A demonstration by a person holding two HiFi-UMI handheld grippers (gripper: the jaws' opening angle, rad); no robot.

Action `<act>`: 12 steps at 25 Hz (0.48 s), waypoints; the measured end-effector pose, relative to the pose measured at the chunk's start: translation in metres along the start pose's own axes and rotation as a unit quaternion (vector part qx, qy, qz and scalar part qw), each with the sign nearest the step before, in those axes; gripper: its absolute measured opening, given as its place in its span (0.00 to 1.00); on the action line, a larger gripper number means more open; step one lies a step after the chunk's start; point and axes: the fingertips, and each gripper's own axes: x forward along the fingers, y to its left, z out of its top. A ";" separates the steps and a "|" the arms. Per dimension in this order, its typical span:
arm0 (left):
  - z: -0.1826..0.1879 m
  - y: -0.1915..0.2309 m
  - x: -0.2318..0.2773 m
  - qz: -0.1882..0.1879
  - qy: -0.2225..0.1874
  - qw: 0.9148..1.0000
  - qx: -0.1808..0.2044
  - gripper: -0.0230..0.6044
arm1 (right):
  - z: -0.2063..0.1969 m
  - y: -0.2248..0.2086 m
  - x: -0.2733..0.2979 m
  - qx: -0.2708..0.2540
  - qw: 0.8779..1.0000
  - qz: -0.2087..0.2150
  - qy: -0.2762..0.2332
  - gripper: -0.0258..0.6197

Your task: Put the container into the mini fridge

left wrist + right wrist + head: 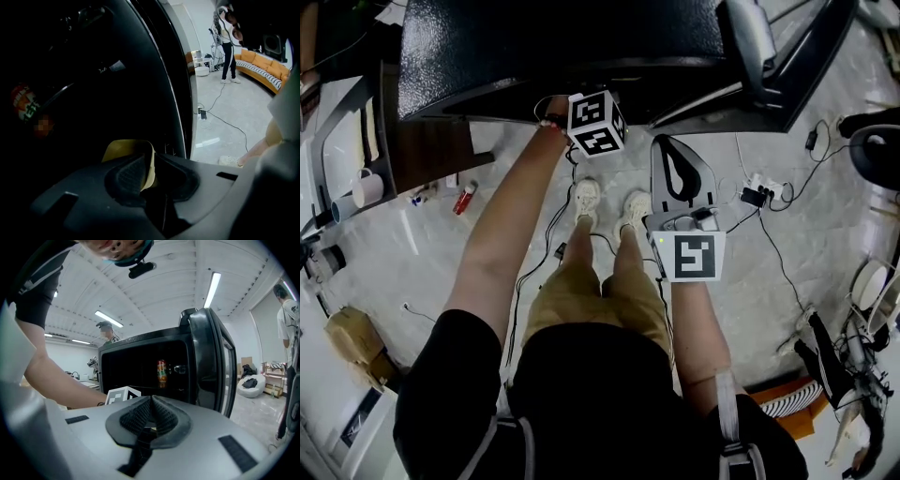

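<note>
1. Workshop-type room with a pale marbled floor [394, 253] and a black mini fridge [553, 47] standing straight ahead. Its door [211, 357] is swung wide open to the right.
2. The left gripper [147, 164] is reaching into the fridge mouth. Its jaws are pinched nearly together on the thin wall of a yellowish container [126, 147], so the container sits at the threshold with dark fridge interior all around it.
3. The right gripper [151, 406] hangs back by the person's legs, pads pressed together with nothing between them.
4. I'd call this the placing step, roughly two thirds done. The next move needs the container pushed further in, set down flat on a shelf, then let go with the gripper backed straight out.
5. In the way: a drinks can [161, 373] already stands inside, so aim clear of it. That flimsy wall could buckle under the pinch.
6. Also around: cables [769, 244] and a power strip [759, 192] on the floor near the feet, so watch your step.
</note>
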 end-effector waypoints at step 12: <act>0.027 0.010 -0.123 0.084 -0.054 0.992 -0.081 0.15 | 0.040 0.018 -0.022 -0.035 0.999 0.038 -0.005 0.10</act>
